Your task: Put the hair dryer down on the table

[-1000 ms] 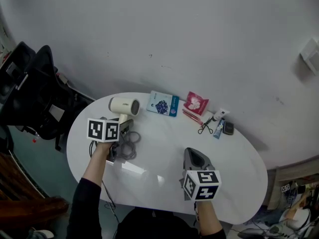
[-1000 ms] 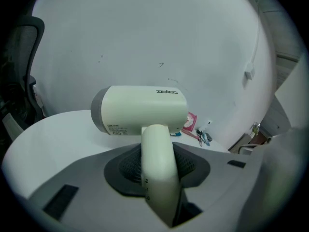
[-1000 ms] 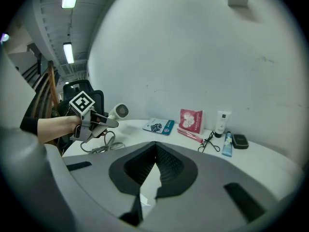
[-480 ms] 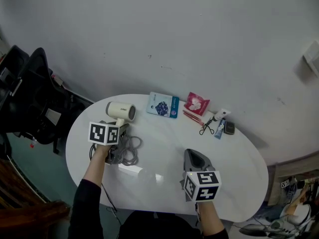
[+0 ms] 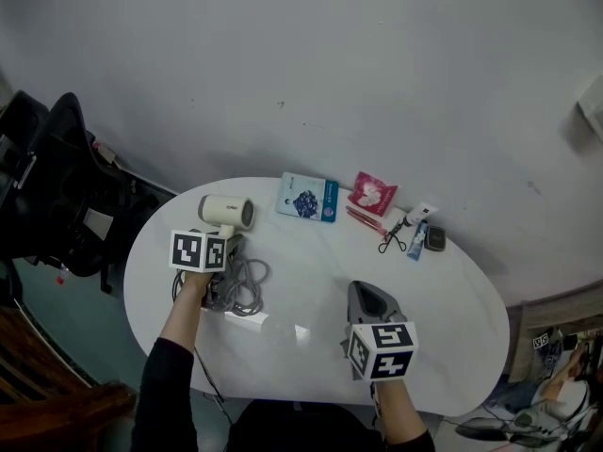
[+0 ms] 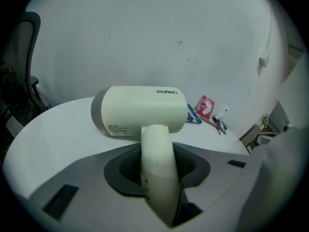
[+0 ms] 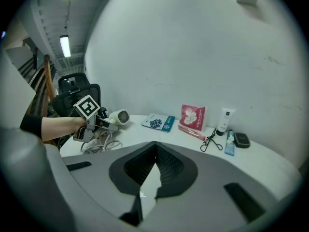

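Left gripper (image 5: 226,239) nose-down — hair dryer (image 5: 226,212) in jaws

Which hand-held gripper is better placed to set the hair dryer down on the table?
The left hand-held gripper: its jaws clamp the handle of the hair dryer over the table. The right hand-held gripper is shut, empty and apart from it.

The person wears black, with a long sleeve (image 5: 162,395) ending at the wrist. The left gripper (image 5: 229,241) and right gripper (image 5: 366,292) are matte grey plastic, with dark ribbed pads set inside the fingers (image 7: 169,166). At each one's six o'clock end sits a white cube (image 5: 382,349) printed with black square markers.
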`<action>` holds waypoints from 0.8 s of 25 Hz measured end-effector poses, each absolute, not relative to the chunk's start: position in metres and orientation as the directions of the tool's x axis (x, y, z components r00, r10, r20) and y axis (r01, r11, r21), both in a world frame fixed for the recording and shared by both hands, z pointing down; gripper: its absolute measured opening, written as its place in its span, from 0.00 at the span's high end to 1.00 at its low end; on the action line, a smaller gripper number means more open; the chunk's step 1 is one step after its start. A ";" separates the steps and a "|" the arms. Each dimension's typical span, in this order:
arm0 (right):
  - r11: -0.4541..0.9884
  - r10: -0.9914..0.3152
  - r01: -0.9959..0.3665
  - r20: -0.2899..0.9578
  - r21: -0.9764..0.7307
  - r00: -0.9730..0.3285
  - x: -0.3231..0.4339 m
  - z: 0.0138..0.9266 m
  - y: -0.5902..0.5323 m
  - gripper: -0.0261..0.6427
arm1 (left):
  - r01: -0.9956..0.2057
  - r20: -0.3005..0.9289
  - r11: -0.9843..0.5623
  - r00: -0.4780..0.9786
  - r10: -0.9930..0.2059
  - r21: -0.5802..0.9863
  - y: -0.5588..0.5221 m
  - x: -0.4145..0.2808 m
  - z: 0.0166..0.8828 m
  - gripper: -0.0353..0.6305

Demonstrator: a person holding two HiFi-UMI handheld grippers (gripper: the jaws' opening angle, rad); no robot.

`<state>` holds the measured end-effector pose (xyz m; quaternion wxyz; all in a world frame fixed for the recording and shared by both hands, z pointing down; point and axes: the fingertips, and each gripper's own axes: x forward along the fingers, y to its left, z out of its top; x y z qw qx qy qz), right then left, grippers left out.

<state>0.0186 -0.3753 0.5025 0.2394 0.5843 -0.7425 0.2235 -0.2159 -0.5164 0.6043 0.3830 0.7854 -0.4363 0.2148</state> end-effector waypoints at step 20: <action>0.237 -0.747 -0.970 0.629 -0.048 -0.214 0.019 0.509 -0.377 0.96 | -0.883 0.734 -0.373 0.450 -0.509 0.283 -0.521 -0.210 0.613 0.72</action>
